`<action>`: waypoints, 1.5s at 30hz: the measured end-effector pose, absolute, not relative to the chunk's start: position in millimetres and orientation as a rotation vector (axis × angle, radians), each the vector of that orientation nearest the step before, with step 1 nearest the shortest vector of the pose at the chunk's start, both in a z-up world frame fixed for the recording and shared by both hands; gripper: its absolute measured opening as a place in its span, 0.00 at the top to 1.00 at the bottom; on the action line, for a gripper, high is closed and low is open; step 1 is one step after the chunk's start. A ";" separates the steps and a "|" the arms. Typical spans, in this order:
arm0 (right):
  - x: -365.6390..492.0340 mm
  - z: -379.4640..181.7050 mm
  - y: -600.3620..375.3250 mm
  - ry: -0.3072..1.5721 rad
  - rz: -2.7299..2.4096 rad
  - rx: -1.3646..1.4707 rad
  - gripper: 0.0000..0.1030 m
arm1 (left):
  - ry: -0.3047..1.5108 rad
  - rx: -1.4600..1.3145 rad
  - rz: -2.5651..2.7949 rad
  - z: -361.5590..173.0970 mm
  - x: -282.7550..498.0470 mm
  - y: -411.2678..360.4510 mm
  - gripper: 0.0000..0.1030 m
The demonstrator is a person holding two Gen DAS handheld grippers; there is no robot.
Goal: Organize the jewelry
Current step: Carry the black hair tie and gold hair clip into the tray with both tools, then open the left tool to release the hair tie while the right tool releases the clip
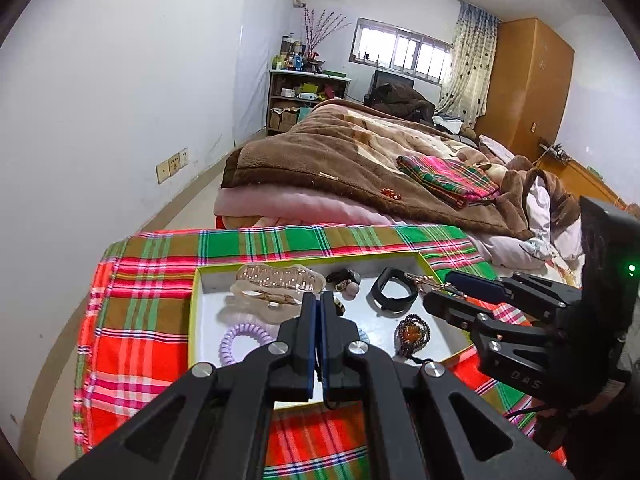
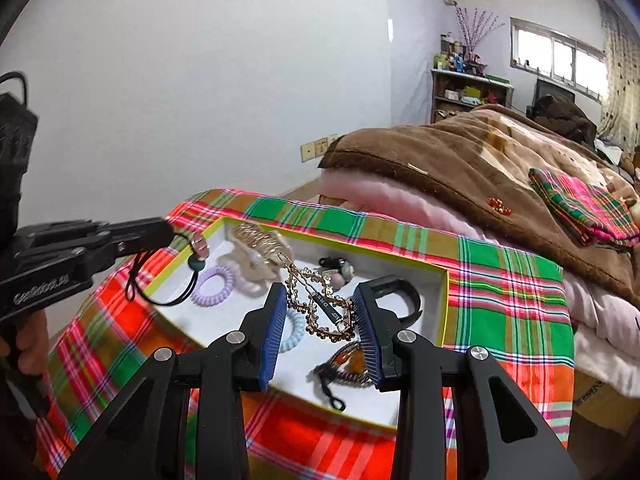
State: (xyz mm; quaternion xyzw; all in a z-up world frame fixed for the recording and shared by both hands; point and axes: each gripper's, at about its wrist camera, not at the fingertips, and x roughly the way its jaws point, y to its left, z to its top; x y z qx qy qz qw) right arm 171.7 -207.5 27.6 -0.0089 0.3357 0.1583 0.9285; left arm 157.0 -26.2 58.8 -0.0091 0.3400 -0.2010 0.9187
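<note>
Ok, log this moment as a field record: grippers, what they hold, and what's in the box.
left gripper: shut on black hair tie, held over the box edge
right gripper: shut on gold hair clip, held above the box
box: open, yellow-green rim, on plaid cloth
in box: purple spiral tie, beige claw clip, black band, beaded amber pendant

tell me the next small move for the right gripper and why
Probably lower the gold hair clip toward a bare patch of the tray and then open. The right gripper holds the clip between its pads above the tray, over the light blue coil tie and beaded piece. The left gripper is shut on a black hair tie at the tray's other side.
</note>
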 end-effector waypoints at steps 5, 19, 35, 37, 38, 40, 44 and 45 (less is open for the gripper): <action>186.5 20.9 -205.6 0.708 0.314 -0.026 0.65 | 0.725 -0.036 -0.413 46.9 161.4 -30.1 0.98; 210.9 -12.3 -184.9 0.796 0.321 -0.071 0.65 | 0.811 -0.062 -0.375 9.2 172.6 -23.3 0.98; 225.1 -31.2 -171.7 0.850 0.313 -0.122 0.65 | 0.878 -0.060 -0.329 -15.7 183.1 -9.8 0.98; 225.7 -32.7 -171.0 0.854 0.312 -0.127 0.65 | 0.886 -0.057 -0.325 -18.3 184.3 -9.3 0.98; 226.2 -33.4 -170.7 0.857 0.313 -0.127 0.65 | 0.889 -0.055 -0.324 -19.4 184.3 -9.3 0.98; 226.6 -34.5 -169.9 0.859 0.312 -0.129 0.65 | 0.895 -0.053 -0.327 -20.8 184.7 -10.0 0.98; 228.5 -34.3 -169.4 0.861 0.309 -0.130 0.65 | 0.910 -0.072 -0.331 -23.6 186.7 -8.3 0.98; 228.7 -34.5 -169.3 0.862 0.309 -0.130 0.65 | 0.911 -0.073 -0.327 -23.9 186.7 -7.6 0.98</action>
